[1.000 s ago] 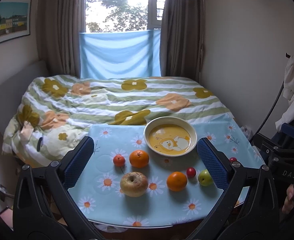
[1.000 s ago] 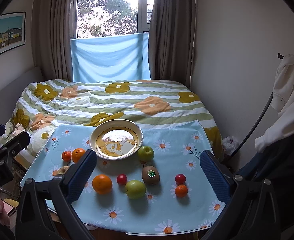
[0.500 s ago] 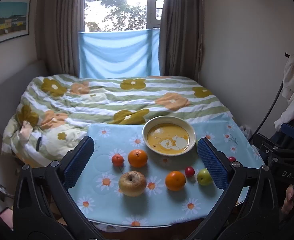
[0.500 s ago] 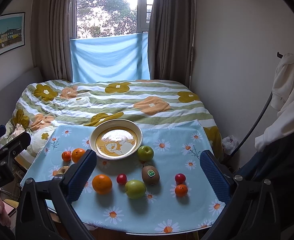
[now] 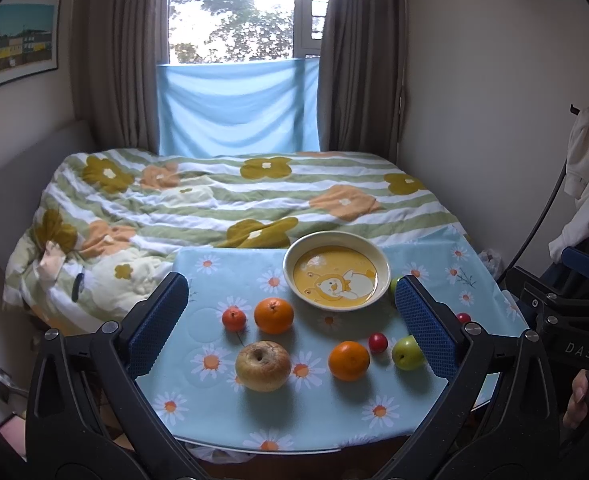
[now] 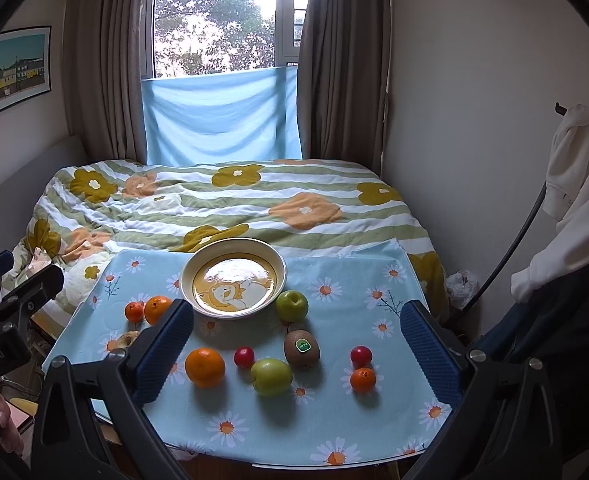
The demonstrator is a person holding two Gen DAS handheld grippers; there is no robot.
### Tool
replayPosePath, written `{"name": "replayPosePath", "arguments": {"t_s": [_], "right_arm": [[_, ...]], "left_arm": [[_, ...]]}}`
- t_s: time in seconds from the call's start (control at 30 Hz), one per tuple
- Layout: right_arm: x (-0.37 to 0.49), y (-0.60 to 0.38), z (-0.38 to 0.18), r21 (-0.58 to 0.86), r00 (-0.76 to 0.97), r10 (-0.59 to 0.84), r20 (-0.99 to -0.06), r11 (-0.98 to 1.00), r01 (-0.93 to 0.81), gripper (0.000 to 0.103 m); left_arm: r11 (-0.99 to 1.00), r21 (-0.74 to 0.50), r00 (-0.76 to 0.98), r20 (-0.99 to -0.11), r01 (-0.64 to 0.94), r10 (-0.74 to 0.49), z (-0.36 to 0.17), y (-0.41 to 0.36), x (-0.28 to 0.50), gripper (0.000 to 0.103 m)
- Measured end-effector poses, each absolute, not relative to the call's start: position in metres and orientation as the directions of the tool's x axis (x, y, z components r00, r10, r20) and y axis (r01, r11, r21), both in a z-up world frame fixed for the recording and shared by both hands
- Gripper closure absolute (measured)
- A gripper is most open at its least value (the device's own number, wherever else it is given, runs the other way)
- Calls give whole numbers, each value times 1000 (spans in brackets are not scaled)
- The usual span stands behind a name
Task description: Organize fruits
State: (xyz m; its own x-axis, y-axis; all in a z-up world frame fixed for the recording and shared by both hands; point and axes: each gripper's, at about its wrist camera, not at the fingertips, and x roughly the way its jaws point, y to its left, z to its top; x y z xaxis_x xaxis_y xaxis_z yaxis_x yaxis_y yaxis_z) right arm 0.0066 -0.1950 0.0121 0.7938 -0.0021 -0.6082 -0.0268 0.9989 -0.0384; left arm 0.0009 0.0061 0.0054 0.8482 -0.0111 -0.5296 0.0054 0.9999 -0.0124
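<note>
Fruit lies loose on the table (image 6: 374,432), under a pale blue daisy cloth. Kiwi (image 6: 301,348) near the middle: brown, oval, long axis running roughly from near edge to far edge, green sticker facing me. Everything else is round, no clear heading. Pale russet apple (image 5: 263,365) toward the left edge, stem dimple up. Green apple (image 6: 271,376) just beside the kiwi on its near-left; a second green apple (image 6: 291,306) just beside the bowl (image 6: 188,272), at its right rim. Bowl stands at the far edge, cream rim, yellow inside with a bear picture, no fruit in it. Large orange (image 6: 205,367) at near left; another orange (image 5: 273,315) with a small red fruit (image 5: 234,319) near the far-left corner. Small mandarin (image 6: 363,379) and red plum (image 6: 361,355) toward the right edge.

My left gripper (image 5: 290,324) hangs above the near edge, jaws spread wide, gripping nothing. Right gripper (image 6: 296,354) likewise spread and empty.
</note>
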Motion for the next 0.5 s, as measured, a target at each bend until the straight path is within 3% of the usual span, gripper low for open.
{"name": "replayPosePath", "arguments": {"t_s": [0.5], "right_arm": [[6,-195,13,-36,794,-1,-608,999,-26,0]], "left_arm": [[1000,-10,852,-524,4,-8,7,2,-3,0]]}}
